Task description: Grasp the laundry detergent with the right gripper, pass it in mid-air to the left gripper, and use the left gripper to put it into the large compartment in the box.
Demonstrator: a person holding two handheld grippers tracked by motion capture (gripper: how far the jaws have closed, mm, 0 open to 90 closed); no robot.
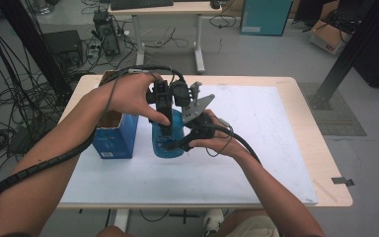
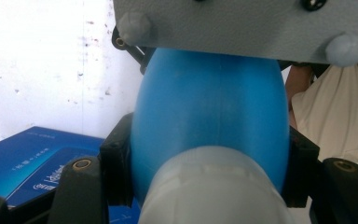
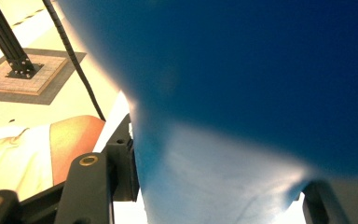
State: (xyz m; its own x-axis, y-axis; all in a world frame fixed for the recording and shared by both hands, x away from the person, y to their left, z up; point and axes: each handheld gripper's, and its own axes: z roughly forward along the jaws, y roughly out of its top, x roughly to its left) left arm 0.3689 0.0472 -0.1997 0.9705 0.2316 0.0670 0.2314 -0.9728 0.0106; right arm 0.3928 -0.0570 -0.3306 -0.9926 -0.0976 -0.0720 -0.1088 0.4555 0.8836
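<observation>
- Two grippers meet on one blue bottle (image 1: 169, 140) near the middle of the table (image 1: 296, 98), on the white mat (image 1: 256, 128) that covers most of the tabletop.
- The bottle stands on the mat, just right of an open blue box (image 1: 114, 140), with its pale cap (image 2: 214, 186) at the top.
- The left gripper (image 1: 164, 126) comes down from above in the left hand (image 1: 131, 94); in the left gripper view its black jaws press on both sides of the bottle's rounded blue body, just under the cap, so it is gripping the bottle.
- The right gripper (image 1: 185, 143) comes in from the right in the right hand (image 1: 222, 143), low on the bottle's right side; in the right gripper view the blue body sits between its two jaws and touches them, so it too is clamped on the bottle.
- A grey plate (image 1: 197, 106) on top of the right gripper stands above the bottle, and in the left gripper view it crosses the top of the frame, just beyond the bottle.
- Black cables trail from both grippers along the forearms toward the near edge of the table.
- On the floor beyond the far edge stands a second desk (image 1: 168, 10), with loose cables on the floor to its left.
</observation>
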